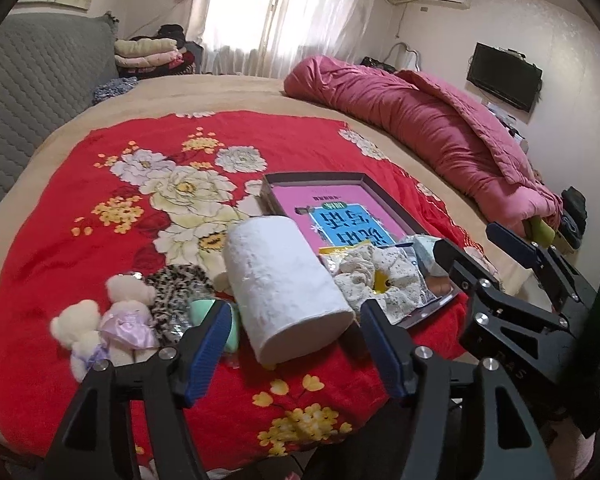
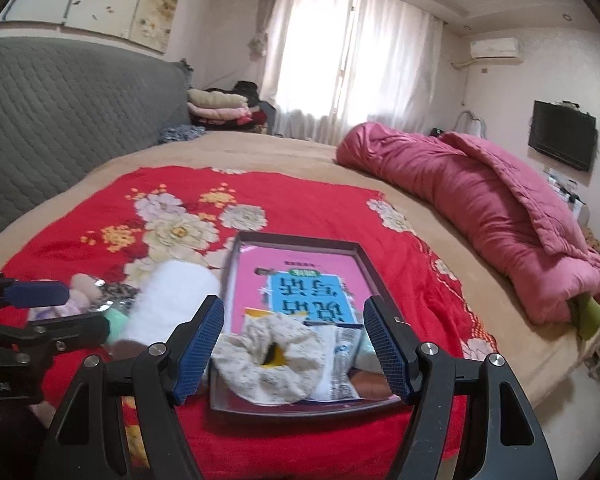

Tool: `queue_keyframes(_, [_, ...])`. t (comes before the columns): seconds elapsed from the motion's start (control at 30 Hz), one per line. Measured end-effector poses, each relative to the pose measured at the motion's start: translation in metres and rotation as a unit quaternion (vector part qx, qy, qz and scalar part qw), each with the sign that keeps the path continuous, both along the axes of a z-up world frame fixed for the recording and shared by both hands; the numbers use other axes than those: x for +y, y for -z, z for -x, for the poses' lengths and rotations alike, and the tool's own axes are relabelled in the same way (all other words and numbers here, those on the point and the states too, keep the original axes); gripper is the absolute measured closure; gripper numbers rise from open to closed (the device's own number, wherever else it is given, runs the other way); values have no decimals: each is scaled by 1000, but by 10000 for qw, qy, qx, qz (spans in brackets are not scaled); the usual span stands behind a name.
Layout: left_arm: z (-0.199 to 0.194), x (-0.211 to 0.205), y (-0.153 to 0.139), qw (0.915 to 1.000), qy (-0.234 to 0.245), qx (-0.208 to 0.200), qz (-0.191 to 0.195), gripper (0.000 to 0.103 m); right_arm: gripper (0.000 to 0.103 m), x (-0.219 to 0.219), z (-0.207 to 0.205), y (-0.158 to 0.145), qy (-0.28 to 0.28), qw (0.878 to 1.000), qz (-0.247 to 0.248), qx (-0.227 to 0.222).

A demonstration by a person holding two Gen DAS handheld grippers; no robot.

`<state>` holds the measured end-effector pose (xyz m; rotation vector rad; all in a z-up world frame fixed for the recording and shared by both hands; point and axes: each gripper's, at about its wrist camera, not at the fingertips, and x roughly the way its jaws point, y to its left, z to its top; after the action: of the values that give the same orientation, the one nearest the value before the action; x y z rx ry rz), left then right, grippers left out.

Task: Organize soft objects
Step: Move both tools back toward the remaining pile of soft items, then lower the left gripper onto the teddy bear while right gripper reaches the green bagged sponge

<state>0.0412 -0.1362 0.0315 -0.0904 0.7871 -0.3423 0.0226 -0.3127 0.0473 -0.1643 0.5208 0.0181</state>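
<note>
Blue ribbed pads stand wide apart on both tools, and neither presses on anything. Nearest the left gripper (image 1: 290,346), just ahead of its tips and centred between them, lies the white paper roll (image 1: 286,286) on its side on the red floral blanket (image 1: 80,208); its flat end faces the tool and its long axis runs away from it, leaning toward the tool's left. Lying lengthwise like this, the roll would likely be taken across its round body, which the spread of the jaws suits. To the left of the left finger sit a mint green piece (image 1: 202,308), a leopard-print item (image 1: 178,286) and two small plush bears (image 1: 100,332), bunched together, probably waiting their turn.

Below and just ahead of the right gripper (image 2: 294,342), released too, a cream fabric scrunchie (image 2: 268,360) rests at the near end of the shallow dark box (image 2: 380,276), partly over a crinkly packet (image 2: 340,364). Items seem to gather here because the box serves as the collecting tray. Its long side points away from the tool, with a pink and blue printed sheet (image 2: 300,280) lining the bottom.

Farther off, to the right, a rolled pink quilt (image 2: 480,200) lies along the bed's edge.
</note>
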Motion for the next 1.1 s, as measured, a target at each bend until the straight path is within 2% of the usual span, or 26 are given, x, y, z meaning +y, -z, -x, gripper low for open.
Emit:
queue_keyframes(0.4, [13, 36, -8, 9993, -379, -67, -15, 36, 29, 43, 17, -16, -640, 9977, 111, -170])
queue_keyframes(0.7, [23, 89, -19, 9947, -1002, -203, -98, 36, 29, 75, 31, -21, -1091, 9934, 270, -243])
queue_keyframes(1.1, [33, 147, -6, 9882, -1532, -31, 4, 36, 29, 109, 43, -14, -1630, 9848, 568, -177])
